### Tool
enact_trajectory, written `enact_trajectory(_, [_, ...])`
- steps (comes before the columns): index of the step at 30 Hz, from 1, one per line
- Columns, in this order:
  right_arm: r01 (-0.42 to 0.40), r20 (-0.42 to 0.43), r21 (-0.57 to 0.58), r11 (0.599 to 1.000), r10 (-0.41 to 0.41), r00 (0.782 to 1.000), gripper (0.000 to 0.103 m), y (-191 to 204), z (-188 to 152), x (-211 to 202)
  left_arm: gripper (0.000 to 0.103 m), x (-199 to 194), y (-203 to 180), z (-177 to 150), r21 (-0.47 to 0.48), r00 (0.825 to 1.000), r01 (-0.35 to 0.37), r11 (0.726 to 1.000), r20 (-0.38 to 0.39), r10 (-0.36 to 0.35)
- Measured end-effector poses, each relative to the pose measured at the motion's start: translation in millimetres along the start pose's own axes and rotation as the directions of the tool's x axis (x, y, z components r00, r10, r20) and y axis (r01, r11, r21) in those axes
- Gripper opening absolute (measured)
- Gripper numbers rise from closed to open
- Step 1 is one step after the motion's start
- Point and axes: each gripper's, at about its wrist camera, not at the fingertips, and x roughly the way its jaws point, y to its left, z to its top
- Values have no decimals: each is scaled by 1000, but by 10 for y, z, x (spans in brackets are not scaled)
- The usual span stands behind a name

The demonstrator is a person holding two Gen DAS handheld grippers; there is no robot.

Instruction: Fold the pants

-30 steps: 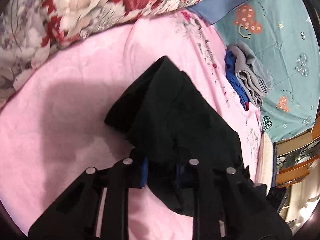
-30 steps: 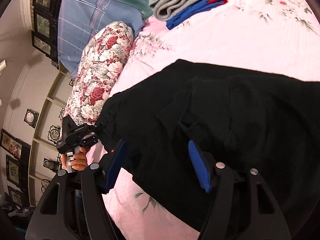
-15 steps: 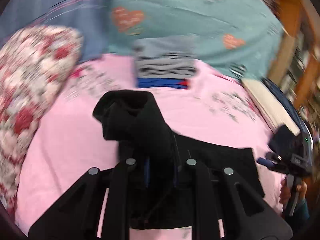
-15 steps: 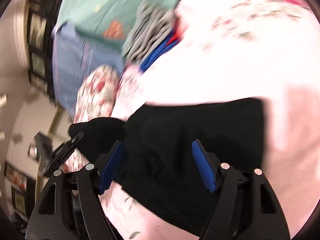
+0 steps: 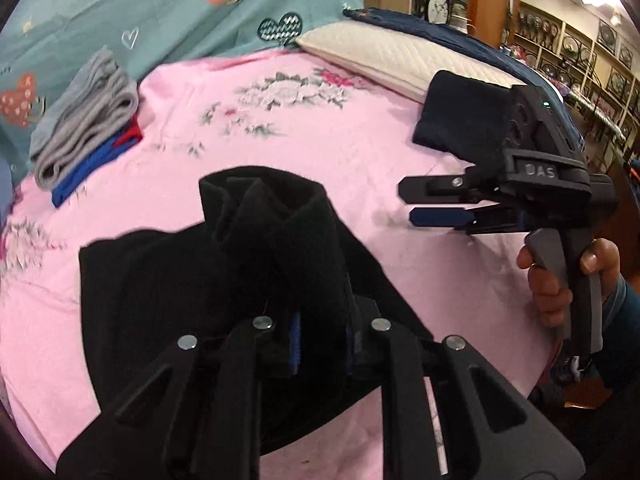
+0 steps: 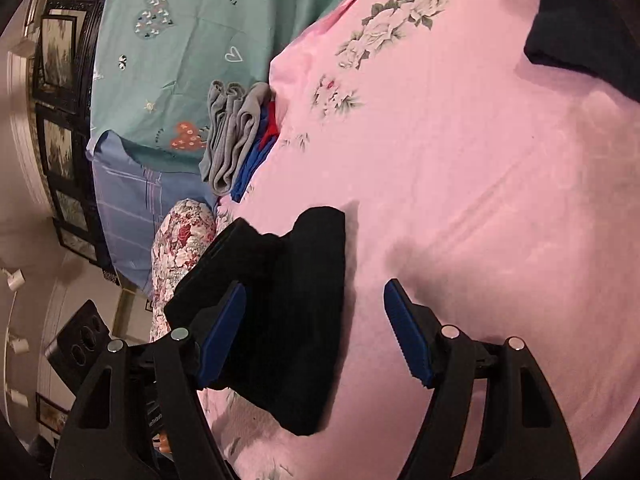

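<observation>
Left wrist view: left tongs (image 5: 322,350) clamped on a bunched fold of the black pants (image 5: 168,280), lifted end curling over the rest, which lies on the pink bed sheet (image 5: 320,136). Right tongs (image 6: 316,330) wide open, holding nothing, hovering w/ one finger over the pants' edge. Fabric looks soft, thick, floppy, prob. light; will sag and bunch, so grip at a folded edge or corner, not mid-panel.

light: warm indoor, even | shadows: soft on pink sheet (image 6: 460,184) | edges: fisheye-bent, dark corners | blur: slight
</observation>
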Motion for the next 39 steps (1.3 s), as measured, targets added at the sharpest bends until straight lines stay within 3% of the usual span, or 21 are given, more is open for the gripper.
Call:
enact_trajectory(2, [-13,2,-8,1000,13,1000,72,-13,12,-7,18,14,-64,30,27,1000,-21,999,-16,21])
enact_trajectory(3, [-19,6,-11,1000,19,1000,72,-11,17,-8,27,74,-93,27,35,999,-7,999,-51,8])
enact_trajectory(4, [-21,7,-12,1000,21,1000,72,-9,28,-7,55,113,-131,13,33,996,37,999,-81,-34])
enact_trajectory(5, [-20,4,-13,1000,20,1000,72,-3,35,0,76,142,-149,-11,27,993,69,997,-95,-66])
enact_trajectory(9, [-34,19,-15,999,34,999,72,31,47,-74,84,-109,-156,-53,27,991,133,991,-14,-133])
enact_trajectory(12, [-86,22,-26,996,87,996,72,191,98,-94,86,-379,93,-77,-50,990,132,990,47,-129])
enact_trajectory(15, [-193,-22,-98,976,191,981,72,564,109,-39,87,-626,501,-183,-164,995,74,984,82,-61])
enact_trajectory(19, [-297,-157,-113,948,278,948,73,949,31,302,87,-824,1190,-445,-368,997,-11,930,70,39])
enact_trajectory(21, [-199,-209,-87,976,178,962,73,881,-7,529,87,-840,1546,-620,-484,997,-36,874,39,63])
enact_trajectory(22, [-41,-243,-97,994,16,970,72,760,-39,666,87,-819,1695,-697,-532,998,-42,846,18,61])
enact_trajectory(23, [24,-262,-102,994,-50,964,63,641,-67,739,87,-788,1816,-757,-570,998,-45,821,2,57])
enact_trajectory(26, [5,-241,-69,998,-21,970,69,587,-37,511,87,-636,2024,-929,-640,999,-36,767,-45,10])
enact_trajectory(28, [4,-178,-109,994,-24,984,77,658,-3,238,87,-488,2039,-989,-650,996,-15,760,-81,-49])
enact_trajectory(30, [101,-151,-148,984,-123,981,79,647,3,57,87,-411,2030,-1032,-640,991,-15,768,-111,-74])
enact_trajectory(34, [160,-273,-33,987,-163,948,79,404,-122,100,87,-319,2015,-1092,-645,983,17,764,-128,-129])
enact_trajectory(39, [148,-365,-57,987,-158,917,79,471,-315,331,87,-168,2061,-1100,-664,967,57,746,-149,-207])
